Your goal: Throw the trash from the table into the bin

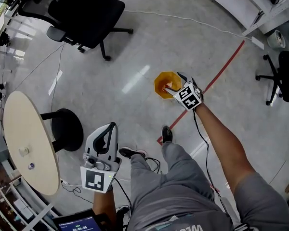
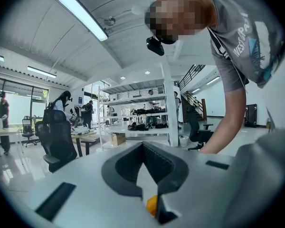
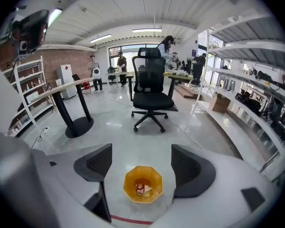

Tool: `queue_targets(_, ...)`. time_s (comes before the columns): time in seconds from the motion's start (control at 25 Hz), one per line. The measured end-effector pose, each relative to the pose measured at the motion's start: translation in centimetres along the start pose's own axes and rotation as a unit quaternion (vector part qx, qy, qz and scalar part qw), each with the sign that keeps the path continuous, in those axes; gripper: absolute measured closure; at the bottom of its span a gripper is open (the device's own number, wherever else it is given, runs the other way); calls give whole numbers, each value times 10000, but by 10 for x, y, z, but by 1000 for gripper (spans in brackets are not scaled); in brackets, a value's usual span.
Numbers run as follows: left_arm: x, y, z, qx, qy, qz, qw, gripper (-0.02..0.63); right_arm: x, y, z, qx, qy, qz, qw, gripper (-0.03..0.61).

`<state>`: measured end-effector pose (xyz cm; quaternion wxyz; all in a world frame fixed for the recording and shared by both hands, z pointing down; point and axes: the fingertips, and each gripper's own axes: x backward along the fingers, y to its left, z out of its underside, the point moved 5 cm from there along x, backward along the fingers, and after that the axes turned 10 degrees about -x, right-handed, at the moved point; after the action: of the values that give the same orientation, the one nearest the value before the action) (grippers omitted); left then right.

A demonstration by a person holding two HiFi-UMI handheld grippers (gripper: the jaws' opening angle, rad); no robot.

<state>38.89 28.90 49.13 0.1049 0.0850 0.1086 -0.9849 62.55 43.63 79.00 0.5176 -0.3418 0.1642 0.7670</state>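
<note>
An orange eight-sided bin (image 1: 159,81) stands on the grey floor by a red tape line. Inside the bin (image 3: 128,182) lies a red and white scrap of trash (image 3: 141,188). My right gripper (image 1: 176,82) hangs just above the bin, open wide and empty; in the right gripper view the bin shows between the spread jaws of the right gripper (image 3: 141,156). My left gripper (image 1: 111,127) is held low at my left side, away from the bin. In the left gripper view the left gripper (image 2: 142,145) has its jaw tips touching and nothing between them. The oval beige table (image 1: 19,129) at the left bears two small things (image 1: 24,151).
A black office chair (image 1: 86,18) stands at the back left, another chair (image 1: 284,76) at the right edge. The table's black round base (image 1: 67,129) sits beside my left gripper. A red tape line (image 1: 221,71) crosses the floor. My feet (image 1: 166,134) stand near the bin.
</note>
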Motion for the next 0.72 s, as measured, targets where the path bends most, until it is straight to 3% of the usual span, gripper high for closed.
queue_targets(0.16,24,3,-17,-41,-127,-149,9998,571,53,26,-41,59,-614,7,9981,206)
queue_targets(0.36,76,28,-53,-113,-406,-583,9974,571,137,85,-112,258,-1412,47,9896,568)
queue_targets(0.56,168,75,-85,-70,-655,-1221,9903,571,195,182,-205,626,-2100,-312,9752,572)
queue_targets(0.72,266,121,-97,-219,-895,-1758,9801,571,204,274,-274,1044,-2382,-633,9635,572)
